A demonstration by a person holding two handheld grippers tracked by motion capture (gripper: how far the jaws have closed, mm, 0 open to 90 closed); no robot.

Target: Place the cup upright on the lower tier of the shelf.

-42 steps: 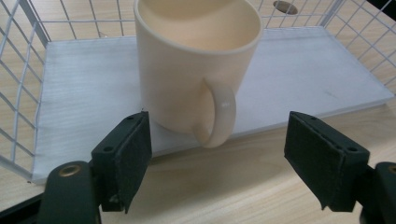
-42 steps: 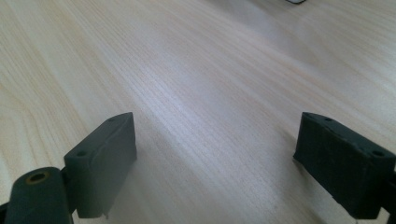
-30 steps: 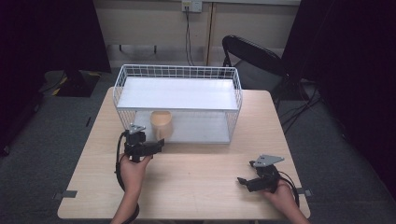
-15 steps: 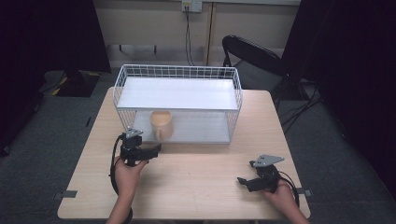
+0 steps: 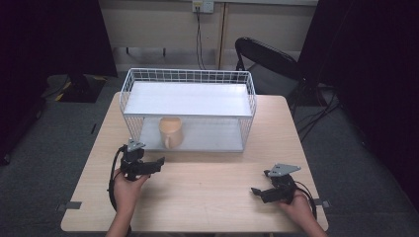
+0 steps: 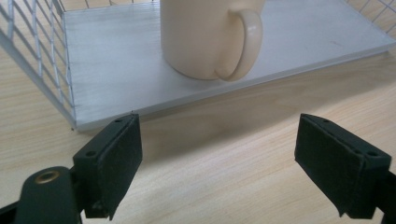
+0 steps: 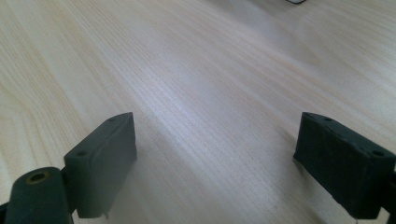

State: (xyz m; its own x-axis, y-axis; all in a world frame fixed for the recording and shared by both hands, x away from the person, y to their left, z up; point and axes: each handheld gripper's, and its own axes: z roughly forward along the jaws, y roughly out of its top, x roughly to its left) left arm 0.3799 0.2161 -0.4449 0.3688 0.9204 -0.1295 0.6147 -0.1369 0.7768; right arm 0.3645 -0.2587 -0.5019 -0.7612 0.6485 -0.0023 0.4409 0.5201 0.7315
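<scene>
Under the rack (image 5: 190,98), a mug (image 5: 171,131) near the shelf edge.
Left gripper (image 5: 157,163), fingers spread like the right gripper's (image 5: 256,190), could knock the mug's handle and tip it.

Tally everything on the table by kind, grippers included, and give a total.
Mug: 1, cream, on the lower shelf
Wire rack: 1, white, two shelves
Grippers: 2, left gripper and right gripper, both open and holding nothing
Total: 4

Wood table (image 5: 207,197) w/ white wire rack (image 5: 190,79) on it.
</scene>
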